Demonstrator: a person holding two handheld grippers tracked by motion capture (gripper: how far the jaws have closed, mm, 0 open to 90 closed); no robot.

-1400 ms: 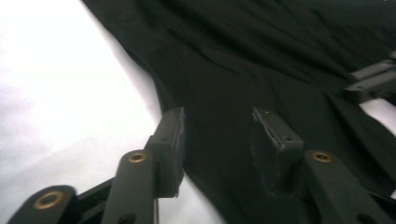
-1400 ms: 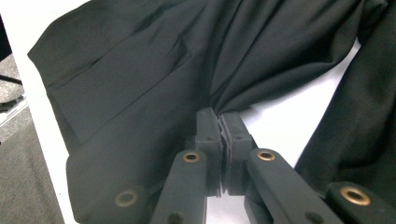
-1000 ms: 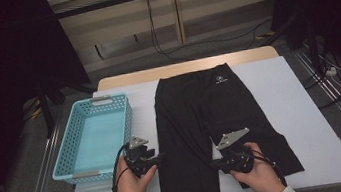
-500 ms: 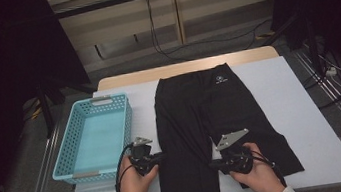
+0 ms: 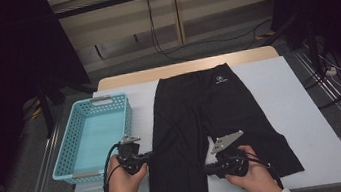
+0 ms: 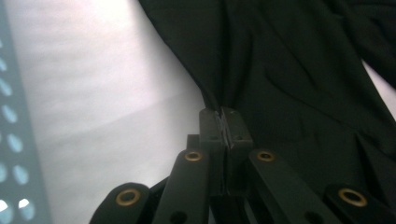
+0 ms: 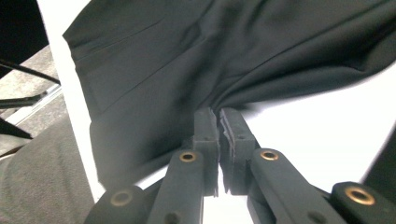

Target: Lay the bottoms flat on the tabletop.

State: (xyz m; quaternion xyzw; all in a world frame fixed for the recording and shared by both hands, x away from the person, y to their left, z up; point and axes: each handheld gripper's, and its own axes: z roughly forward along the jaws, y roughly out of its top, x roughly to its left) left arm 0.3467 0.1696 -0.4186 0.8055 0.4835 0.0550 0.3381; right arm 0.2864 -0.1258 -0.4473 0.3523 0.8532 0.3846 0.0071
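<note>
Black shorts (image 5: 209,131) flat on white worktop (image 5: 306,107), long axis running away from both claws, waistband at far end, leg hems nearest the person. L claw (image 5: 147,154) pinched on outer edge of the nearer-left leg; in left gripper view jaws closed w/ fabric bunched between, garment spreading ahead and to its right. R claw (image 5: 210,169) clamped on that leg's inner edge near the crotch split; cloth fans ahead of it in right gripper view. Both grips flank one leg. Blue basket (image 5: 78,154) just beyond L claw, opposite side from cloth. Likely next: lift/fold away along the axis.
</note>
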